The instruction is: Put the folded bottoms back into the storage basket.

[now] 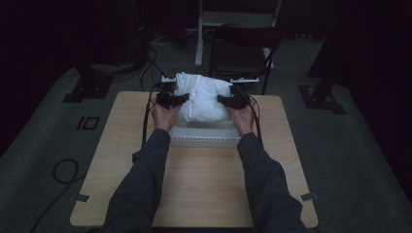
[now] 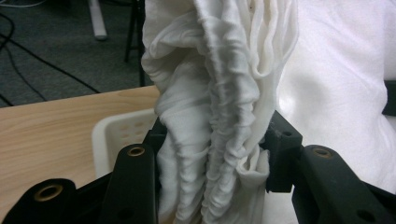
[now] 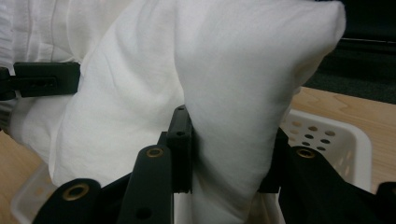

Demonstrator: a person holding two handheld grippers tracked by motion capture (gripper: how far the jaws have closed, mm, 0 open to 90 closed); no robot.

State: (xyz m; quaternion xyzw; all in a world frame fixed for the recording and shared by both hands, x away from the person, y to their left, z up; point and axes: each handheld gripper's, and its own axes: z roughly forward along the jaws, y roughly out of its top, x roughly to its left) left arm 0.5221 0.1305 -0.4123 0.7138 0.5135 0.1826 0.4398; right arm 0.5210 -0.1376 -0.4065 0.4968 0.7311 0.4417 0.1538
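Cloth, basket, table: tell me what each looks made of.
Cloth: soft white fabric, probably cotton; matte, gathered into fine wrinkles.
Basket: white plastic, apparently; smooth moulded wall with punched holes.
Table: pale wood or wood-look laminate; grain lines, low sheen.

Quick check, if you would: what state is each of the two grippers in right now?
Left gripper: closed on a bunched fold of the white cloth.
Right gripper: closed on a thick fold of the same cloth, above the white basket.

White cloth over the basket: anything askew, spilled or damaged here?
Nothing stands out. The cloth hangs bunched between the left tongs and right tongs, both clamped on it, above the white basket on the table. No tear or spill shows.
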